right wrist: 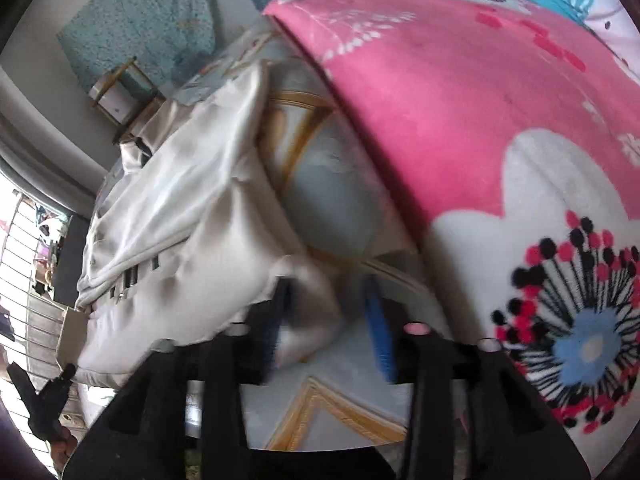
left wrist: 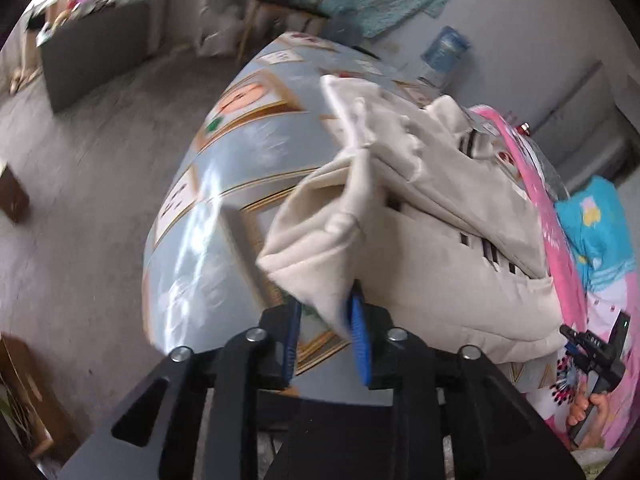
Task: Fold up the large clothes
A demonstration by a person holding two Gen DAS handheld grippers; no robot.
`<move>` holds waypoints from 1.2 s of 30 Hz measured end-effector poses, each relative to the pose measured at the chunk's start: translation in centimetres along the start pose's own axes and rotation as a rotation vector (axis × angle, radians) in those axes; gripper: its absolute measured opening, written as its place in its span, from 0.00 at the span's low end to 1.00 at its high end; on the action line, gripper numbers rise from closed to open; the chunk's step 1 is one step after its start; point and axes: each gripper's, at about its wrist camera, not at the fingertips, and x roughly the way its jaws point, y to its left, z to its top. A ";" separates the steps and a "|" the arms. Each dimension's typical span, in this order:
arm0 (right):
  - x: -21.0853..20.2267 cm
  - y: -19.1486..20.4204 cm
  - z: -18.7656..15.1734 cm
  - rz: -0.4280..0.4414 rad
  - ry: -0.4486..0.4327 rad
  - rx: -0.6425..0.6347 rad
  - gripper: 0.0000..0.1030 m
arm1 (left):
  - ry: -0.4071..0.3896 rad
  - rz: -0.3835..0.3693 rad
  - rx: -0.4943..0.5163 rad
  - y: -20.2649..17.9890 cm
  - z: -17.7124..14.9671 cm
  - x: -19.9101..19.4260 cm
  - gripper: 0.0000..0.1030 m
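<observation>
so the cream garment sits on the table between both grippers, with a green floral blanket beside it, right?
Not quite: the blanket is pink, not green, as the right wrist view shows. The rest holds: the cream garment lies on the table beside it.

The bare blue-grey picture-printed counter (left wrist: 208, 208) is lying open to the left of my left fingers (left wrist: 292, 344). The heaped cream fabric garment (left wrist: 432, 224) is crowding the middle, and the pink flowered fleece blanket (right wrist: 460, 100) is walling off my right side, leaving a bare strip of counter between them.
</observation>
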 end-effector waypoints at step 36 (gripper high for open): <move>8.7 23.4 -6.1 0.176 0.272 -0.713 0.34 | 0.094 0.047 0.557 -14.4 -2.3 7.4 0.24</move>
